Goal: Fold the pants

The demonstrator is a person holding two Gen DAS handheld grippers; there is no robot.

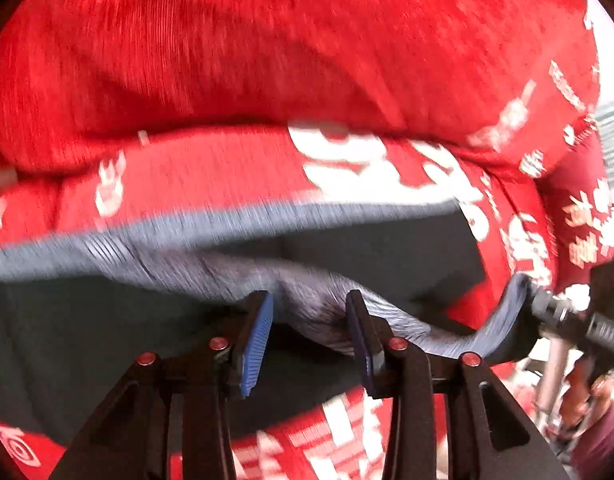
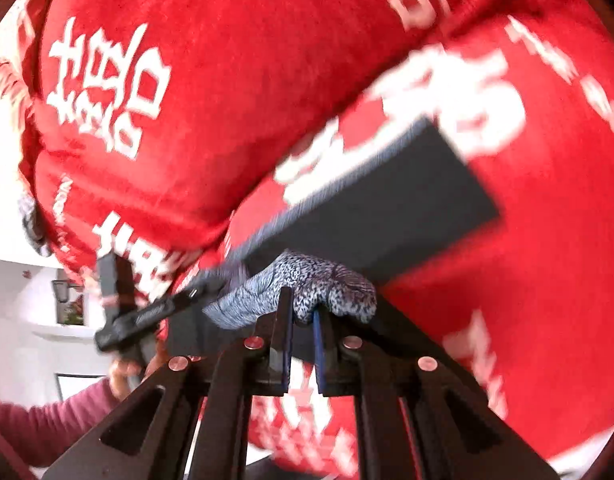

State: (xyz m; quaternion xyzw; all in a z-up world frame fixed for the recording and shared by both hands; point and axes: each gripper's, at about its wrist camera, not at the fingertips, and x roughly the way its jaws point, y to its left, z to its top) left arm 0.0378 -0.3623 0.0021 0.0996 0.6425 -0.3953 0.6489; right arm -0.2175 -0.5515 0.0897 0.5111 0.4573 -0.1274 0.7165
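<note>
Gripping the dark grey pants with the heathered blue-grey waistband [image 1: 307, 300], your left tongs [image 1: 309, 334] have the bunched waistband fabric pinched between the blue ribbed pads [image 1: 257, 340]. Your right tongs [image 2: 303, 344] are clenched nearly together on another bunch of the same waistband [image 2: 307, 284]; the speckled knit bulges out over the pad tips. From the left wrist view, the waistband stretches rightward from your left tongs to the right tongs [image 1: 547, 304]. From the right wrist view, the left tongs [image 2: 139, 316] show at the left, with your hand [image 2: 125, 372] and a pink sleeve [image 2: 47, 420] below them. The dark body of the pants hangs lifted above a red plush blanket printed with white characters [image 1: 267, 60], which fills the background of both views. Both frames are motion-blurred. I cannot tell whether the far end of the pants touches the blanket.
</note>
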